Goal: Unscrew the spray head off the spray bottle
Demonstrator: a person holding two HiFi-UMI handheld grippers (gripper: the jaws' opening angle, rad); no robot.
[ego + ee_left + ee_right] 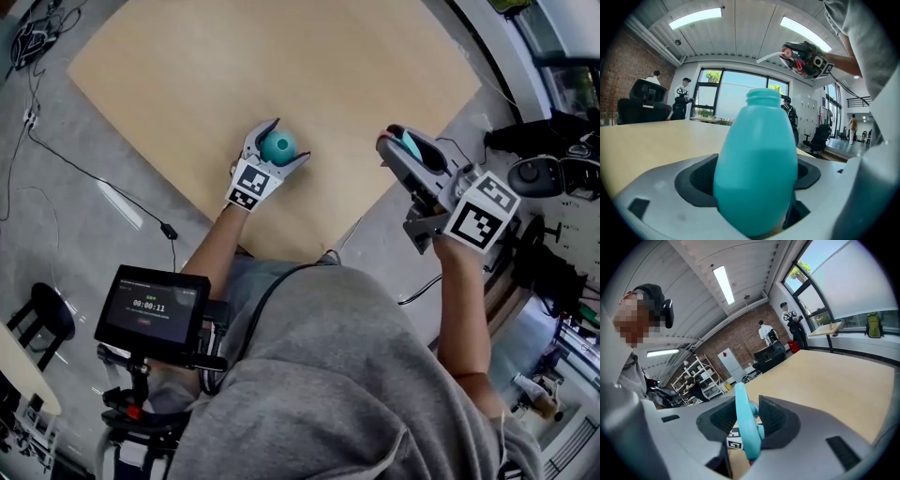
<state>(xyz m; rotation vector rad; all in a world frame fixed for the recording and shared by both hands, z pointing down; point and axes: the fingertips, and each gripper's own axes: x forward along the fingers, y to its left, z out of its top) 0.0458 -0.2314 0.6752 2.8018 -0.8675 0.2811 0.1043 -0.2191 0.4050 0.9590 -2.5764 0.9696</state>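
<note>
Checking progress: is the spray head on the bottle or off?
Off. The bottle in the left gripper shows a bare threaded neck; the right gripper holds the spray head apart.

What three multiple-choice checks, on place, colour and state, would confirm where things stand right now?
1. Where is the bottle? A) between the left gripper's jaws, above the table B) on the floor C) on a shelf
2. Bottle colour? A) white B) teal C) red
3. The bottle's neck is: A) closed by a cap B) corked C) bare
Answers: 1 A, the left gripper view shows pads on both sides of it; 2 B, teal in the head and left gripper views; 3 C, the threaded neck is open and the right gripper's jaws clamp the spray head.
</note>
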